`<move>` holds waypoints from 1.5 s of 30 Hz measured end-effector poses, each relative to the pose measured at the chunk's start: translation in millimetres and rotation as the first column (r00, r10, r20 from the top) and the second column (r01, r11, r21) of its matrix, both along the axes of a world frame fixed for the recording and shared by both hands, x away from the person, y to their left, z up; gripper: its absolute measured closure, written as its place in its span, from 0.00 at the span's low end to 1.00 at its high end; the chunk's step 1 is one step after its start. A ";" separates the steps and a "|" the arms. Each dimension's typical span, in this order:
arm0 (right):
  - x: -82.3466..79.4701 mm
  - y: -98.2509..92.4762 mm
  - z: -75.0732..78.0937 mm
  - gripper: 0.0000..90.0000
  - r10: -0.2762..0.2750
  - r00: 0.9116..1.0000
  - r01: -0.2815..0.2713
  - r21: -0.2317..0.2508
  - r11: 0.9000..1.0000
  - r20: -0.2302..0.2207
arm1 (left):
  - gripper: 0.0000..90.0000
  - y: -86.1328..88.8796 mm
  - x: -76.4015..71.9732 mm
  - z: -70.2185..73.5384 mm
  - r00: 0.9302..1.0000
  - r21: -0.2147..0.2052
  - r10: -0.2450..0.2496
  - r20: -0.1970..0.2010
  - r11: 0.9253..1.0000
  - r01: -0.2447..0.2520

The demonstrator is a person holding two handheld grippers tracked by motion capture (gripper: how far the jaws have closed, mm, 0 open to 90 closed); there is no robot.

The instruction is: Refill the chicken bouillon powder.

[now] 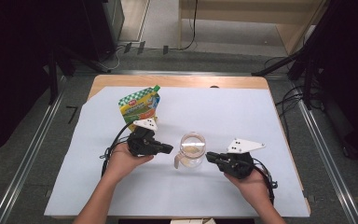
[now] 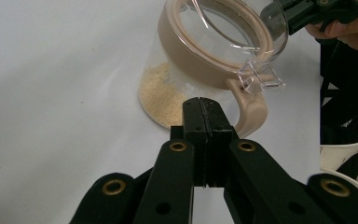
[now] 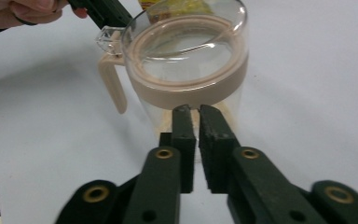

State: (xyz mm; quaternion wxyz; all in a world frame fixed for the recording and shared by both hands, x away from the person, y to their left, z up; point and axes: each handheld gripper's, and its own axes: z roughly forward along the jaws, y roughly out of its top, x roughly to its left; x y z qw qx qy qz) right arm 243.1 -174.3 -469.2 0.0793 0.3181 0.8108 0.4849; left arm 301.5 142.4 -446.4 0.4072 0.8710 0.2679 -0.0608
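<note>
Clear plastic jar (image 1: 191, 150) with a tan rim, tan handle and some tan powder inside sits mid-frame on the white sheet (image 1: 223, 109). Left gripper (image 1: 168, 149) and right gripper (image 1: 209, 157) flank it, both jaws closed on nothing, tips just beside its sides.

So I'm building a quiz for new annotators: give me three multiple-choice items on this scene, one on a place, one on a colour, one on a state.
1. Where does the clear jar stand?
A. between the two grippers
B. on the pouch
C. off the table

2. What colour is the pouch's cap?
A. red
B. green
C. white

3. How are the left gripper's jaws?
A. wide open
B. shut on the jar's handle
C. shut on nothing

Answers: 1 A, the high view shows a gripper on either side; 2 B, the green cap tops the pouch; 3 C, the jaws meet short of the jar.
</note>
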 end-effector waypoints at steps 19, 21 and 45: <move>-1.9 12.2 -5.6 1.00 0.028 1.000 -0.028 -0.028 0.999 -0.009 | 1.00 -19.4 -4.8 -8.4 0.999 0.025 -0.041 -0.008 0.999 0.042; -1.7 12.0 -5.7 1.00 0.026 1.000 -0.026 -0.027 0.999 -0.008 | 1.00 -19.8 -4.9 -8.5 0.999 0.021 -0.045 -0.009 0.999 0.045; 6.9 4.4 -6.2 1.00 -0.079 0.997 0.079 -0.032 0.996 -0.008 | 1.00 -52.0 -17.7 -14.3 0.994 0.035 -0.105 -0.015 0.994 0.105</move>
